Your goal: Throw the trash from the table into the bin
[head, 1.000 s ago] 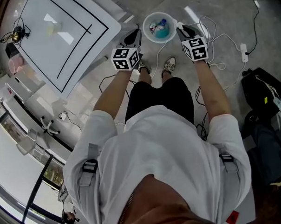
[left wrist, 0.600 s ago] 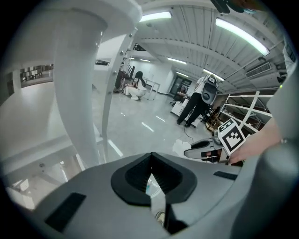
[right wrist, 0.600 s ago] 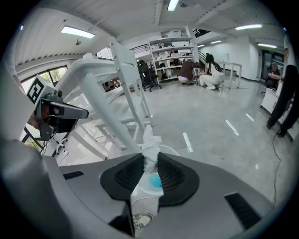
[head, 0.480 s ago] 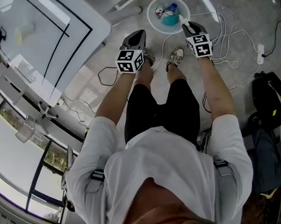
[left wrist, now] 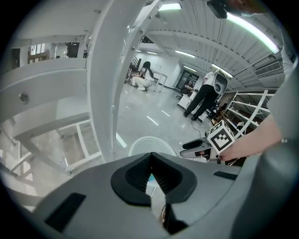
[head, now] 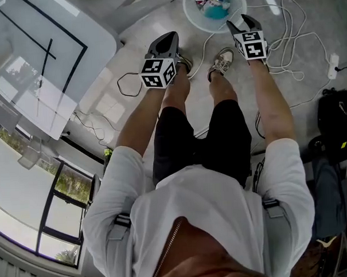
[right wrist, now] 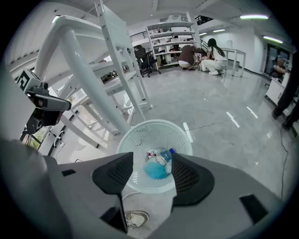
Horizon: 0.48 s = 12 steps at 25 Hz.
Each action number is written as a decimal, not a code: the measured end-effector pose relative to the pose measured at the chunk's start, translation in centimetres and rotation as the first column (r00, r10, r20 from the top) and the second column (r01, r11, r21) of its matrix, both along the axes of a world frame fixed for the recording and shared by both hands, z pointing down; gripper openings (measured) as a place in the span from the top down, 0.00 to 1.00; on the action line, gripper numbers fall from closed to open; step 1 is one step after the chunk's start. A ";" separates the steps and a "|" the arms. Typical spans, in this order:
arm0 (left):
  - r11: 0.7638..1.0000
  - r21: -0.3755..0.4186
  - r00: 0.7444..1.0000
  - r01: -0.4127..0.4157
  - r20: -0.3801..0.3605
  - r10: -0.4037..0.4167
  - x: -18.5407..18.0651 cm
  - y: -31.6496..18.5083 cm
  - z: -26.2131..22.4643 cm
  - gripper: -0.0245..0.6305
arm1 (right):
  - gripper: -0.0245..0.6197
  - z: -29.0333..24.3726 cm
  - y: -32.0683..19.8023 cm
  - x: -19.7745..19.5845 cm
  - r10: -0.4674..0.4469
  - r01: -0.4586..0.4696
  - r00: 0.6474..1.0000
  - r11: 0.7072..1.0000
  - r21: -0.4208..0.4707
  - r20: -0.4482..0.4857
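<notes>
1. Right gripper view: my right gripper [right wrist: 152,158] hangs above the near rim of the bin [right wrist: 135,140], its jaws opening with nothing between them.
2. Trash [right wrist: 155,169], a blue clump and a small bottle among it, lies at the bin's bottom.
3. My left gripper [left wrist: 150,164] is closed tight and empty, near the bin.
4. Bin stands on the floor just ahead of my shoes [head: 223,63].

The person wears a white short-sleeved shirt [head: 217,219], grey shoulder straps [head: 121,220], black shorts [head: 199,134] and pale sneakers [head: 222,63].
</notes>
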<state>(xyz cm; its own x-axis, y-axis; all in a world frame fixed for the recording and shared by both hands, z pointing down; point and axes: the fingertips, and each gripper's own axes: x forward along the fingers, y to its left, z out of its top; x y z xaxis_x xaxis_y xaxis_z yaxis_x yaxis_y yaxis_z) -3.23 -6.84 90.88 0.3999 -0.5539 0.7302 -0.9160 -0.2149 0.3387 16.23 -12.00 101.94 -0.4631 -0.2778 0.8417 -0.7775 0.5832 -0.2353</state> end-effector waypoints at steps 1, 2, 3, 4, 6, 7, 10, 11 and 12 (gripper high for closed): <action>1.000 -0.001 1.000 0.003 0.000 -0.003 -0.1 0.0 0.0 0.95 | 0.60 -0.2 0.1 0.0 -0.003 0.003 1.000 1.000 0.003 0.002; 1.000 -0.001 1.000 0.005 0.001 -0.005 -0.1 0.0 -0.1 0.95 | 0.60 -0.6 0.2 0.0 -0.004 0.004 1.000 1.000 0.006 0.007; 1.000 0.001 1.000 0.006 0.003 -0.006 -0.1 -0.1 -0.3 0.95 | 0.60 -1.1 0.2 0.0 -0.003 0.003 1.000 1.000 0.009 0.013; 1.000 0.005 1.000 0.006 0.005 -0.006 -0.1 -0.3 -0.5 0.95 | 0.60 -1.7 0.2 0.0 -0.002 0.002 1.000 1.000 0.015 0.017; 1.000 0.014 1.000 0.005 0.012 -0.005 -0.1 -0.7 -1.2 0.95 | 0.60 -3.3 0.3 0.1 -0.003 0.002 1.000 1.000 0.029 0.024; 1.000 0.016 1.000 0.005 0.014 -0.005 0.0 -0.9 -1.6 0.95 | 0.60 -4.1 0.3 0.1 -0.004 0.003 1.000 0.999 0.035 0.028; 1.000 0.031 1.000 0.001 0.010 -0.001 0.5 -1.5 -3.3 0.95 | 0.60 -6.9 0.6 0.0 -0.006 0.004 0.999 0.999 0.046 0.046; 0.999 0.040 1.000 -0.003 0.004 0.003 0.8 -1.8 -3.9 0.95 | 0.60 -7.9 0.6 0.1 -0.006 0.004 0.998 0.999 0.049 0.055; 0.999 0.049 1.000 -0.008 -0.001 0.008 1.2 -2.1 -4.6 0.95 | 0.60 -9.0 0.6 0.1 -0.008 0.004 0.998 0.999 0.052 0.066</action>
<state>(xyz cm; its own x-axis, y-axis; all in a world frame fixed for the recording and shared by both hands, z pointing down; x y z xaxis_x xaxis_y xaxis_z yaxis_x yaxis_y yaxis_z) -1.99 -8.90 86.29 0.4054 -0.5861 0.7015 -0.9138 -0.2386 0.3287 16.34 -11.38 92.95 -0.5191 -0.3177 0.7935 -0.7577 0.6006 -0.2552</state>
